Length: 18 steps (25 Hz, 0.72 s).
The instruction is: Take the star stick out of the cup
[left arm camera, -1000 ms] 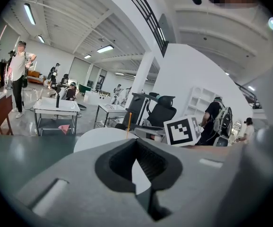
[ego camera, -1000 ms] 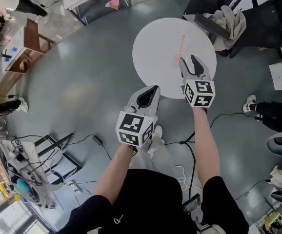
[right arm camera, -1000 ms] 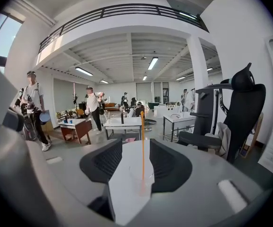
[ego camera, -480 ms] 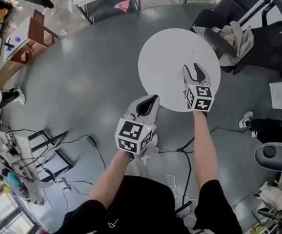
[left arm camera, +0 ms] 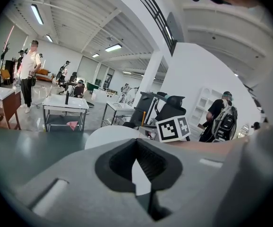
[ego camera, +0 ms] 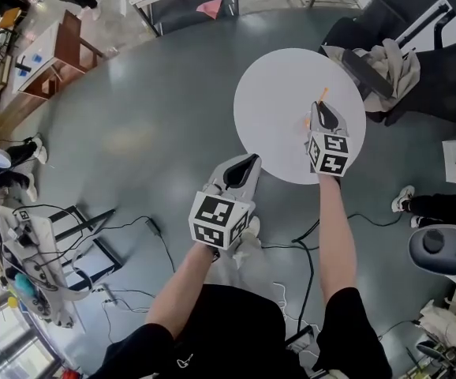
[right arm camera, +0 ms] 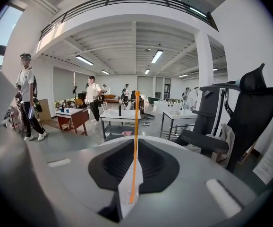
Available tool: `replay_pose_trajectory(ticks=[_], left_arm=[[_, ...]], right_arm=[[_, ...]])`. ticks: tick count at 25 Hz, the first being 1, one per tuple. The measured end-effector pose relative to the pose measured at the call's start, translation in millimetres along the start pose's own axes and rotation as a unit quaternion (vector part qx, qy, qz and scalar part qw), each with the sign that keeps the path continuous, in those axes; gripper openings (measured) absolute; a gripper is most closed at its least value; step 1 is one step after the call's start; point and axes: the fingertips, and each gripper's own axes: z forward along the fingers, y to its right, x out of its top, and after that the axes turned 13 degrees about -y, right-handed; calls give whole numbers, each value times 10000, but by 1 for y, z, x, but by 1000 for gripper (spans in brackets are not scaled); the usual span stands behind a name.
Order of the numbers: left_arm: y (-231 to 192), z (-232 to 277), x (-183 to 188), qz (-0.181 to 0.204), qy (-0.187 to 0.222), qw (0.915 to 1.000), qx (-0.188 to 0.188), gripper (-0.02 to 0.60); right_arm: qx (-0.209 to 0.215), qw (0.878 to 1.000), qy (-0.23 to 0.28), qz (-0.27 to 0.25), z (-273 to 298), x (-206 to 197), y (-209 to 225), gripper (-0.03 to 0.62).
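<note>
As right tool (ego camera: 323, 109) closes on star stick (right arm camera: 136, 141), centre frame: thin shaft may slip, toppling cup (right arm camera: 127, 198); left tool (ego camera: 248, 161) clenched, empty.

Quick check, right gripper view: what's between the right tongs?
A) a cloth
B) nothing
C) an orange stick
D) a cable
C: the thin orange stick runs up through the gap of the right tongs, which are closing on it.
</note>
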Motion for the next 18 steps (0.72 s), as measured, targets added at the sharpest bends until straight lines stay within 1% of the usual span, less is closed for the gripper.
replay_pose_trajectory(ticks=[1,6,12,18], left_arm=[[-1,0,0,-11,-2,10000,16,3],[-1,-2,0,-53,19,10000,31,3],[2,-12,6,-44,131,9999,40,3],[15,-25,17,-4,295,9996,45,3]], right_arm=[[-20,10000,-20,-4,1,0,1,10],[-23,10000,-31,-16,-1,4,1,8],[-27,9995,309,49,-29,25,-3,11],[-35,9972,752,53,-71,53,-3,11]])
